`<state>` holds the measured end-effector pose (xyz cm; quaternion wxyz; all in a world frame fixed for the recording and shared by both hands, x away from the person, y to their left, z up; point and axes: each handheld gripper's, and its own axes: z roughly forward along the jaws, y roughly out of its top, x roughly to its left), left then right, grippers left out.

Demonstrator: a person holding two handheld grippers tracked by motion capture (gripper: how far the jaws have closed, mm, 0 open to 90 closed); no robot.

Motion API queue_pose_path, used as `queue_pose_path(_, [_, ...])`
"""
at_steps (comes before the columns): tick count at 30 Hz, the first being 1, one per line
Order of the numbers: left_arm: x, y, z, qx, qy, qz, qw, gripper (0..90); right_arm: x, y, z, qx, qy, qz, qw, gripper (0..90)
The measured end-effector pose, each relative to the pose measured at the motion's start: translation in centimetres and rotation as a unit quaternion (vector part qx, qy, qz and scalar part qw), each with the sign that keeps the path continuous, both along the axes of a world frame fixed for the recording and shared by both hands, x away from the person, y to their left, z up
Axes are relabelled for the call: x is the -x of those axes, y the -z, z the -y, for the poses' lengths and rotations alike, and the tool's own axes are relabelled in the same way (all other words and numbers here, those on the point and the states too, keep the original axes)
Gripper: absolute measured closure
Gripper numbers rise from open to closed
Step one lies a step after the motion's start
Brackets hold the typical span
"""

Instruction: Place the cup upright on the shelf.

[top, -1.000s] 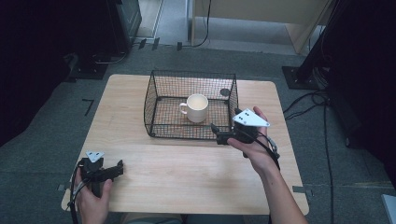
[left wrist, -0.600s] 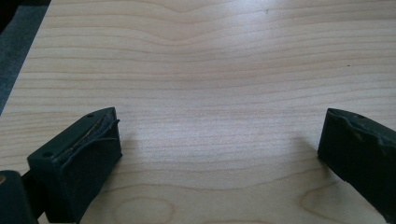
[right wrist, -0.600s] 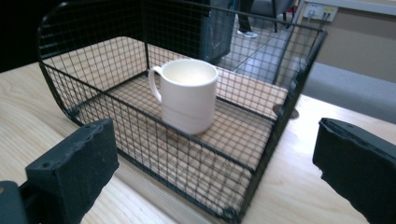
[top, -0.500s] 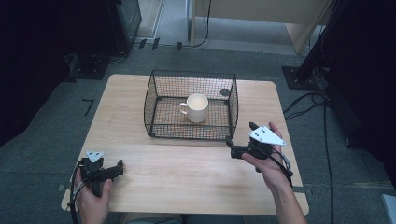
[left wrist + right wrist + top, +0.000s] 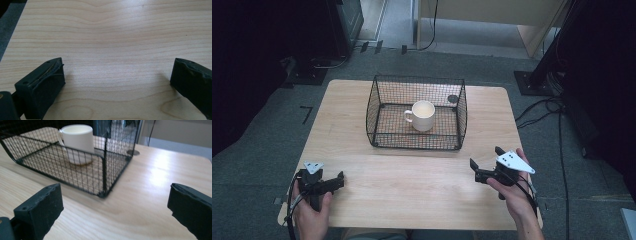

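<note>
The dark room around the wooden table point(image 5: 412, 185) is hard to see. The table's near half is bare, with lots of room to move. A black wire basket point(image 5: 417, 112) sits in the middle toward the far side, and a white mug point(image 5: 422, 116) stands upright inside it. The right gripper point(image 5: 484, 162), near the right edge, has its jaws wide apart. The left gripper point(image 5: 339, 180), by the near left corner, does too.

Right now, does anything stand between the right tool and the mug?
Yes. The wire basket's near mesh wall stands between the right tool and the mug inside it. The basket is open-topped, so the way in from above looks free.
</note>
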<state>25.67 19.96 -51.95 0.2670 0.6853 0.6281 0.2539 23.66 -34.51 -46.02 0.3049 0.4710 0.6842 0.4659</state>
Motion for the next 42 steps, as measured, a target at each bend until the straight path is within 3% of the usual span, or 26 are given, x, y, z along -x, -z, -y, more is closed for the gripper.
queue_pose_path(7, [0.0,0.0,0.0,0.000,0.000,0.000,1.0000,0.0,1.1,2.4,1.8,0.007,0.023,-0.022,0.9995,0.0])
queue_pose_path(17, [0.0,0.0,0.0,0.000,0.000,0.000,1.0000,0.0,2.5,4.7,4.2,0.023,0.053,-0.049,0.9972,0.0])
queue_pose_path(26, [0.0,0.0,0.0,0.000,0.000,0.000,1.0000,0.0,3.2,6.1,5.8,0.041,0.075,-0.075,0.9935,0.0])
queue_pose_path(29, [0.0,0.0,0.0,0.000,0.000,0.000,1.0000,0.0,3.4,6.1,6.4,0.038,0.080,-0.079,0.9929,0.0])
queue_pose_path(32, [0.0,0.0,0.0,0.000,-0.001,0.000,1.0000,0.0,3.3,6.2,6.9,0.043,0.086,-0.100,0.9903,0.0])
queue_pose_path(35, [0.0,0.0,0.0,0.000,0.000,0.000,1.0000,0.0,3.3,6.4,7.4,0.071,0.100,-0.119,0.9853,0.0])
queue_pose_path(37, [0.0,0.0,0.0,0.000,0.000,0.000,1.0000,0.0,3.2,6.4,7.6,0.076,0.106,-0.129,0.9831,0.0])
queue_pose_path(42, [0.0,0.0,0.0,0.000,-0.001,0.000,1.0000,0.0,2.7,6.7,7.5,0.076,0.089,-0.169,0.9787,0.0])
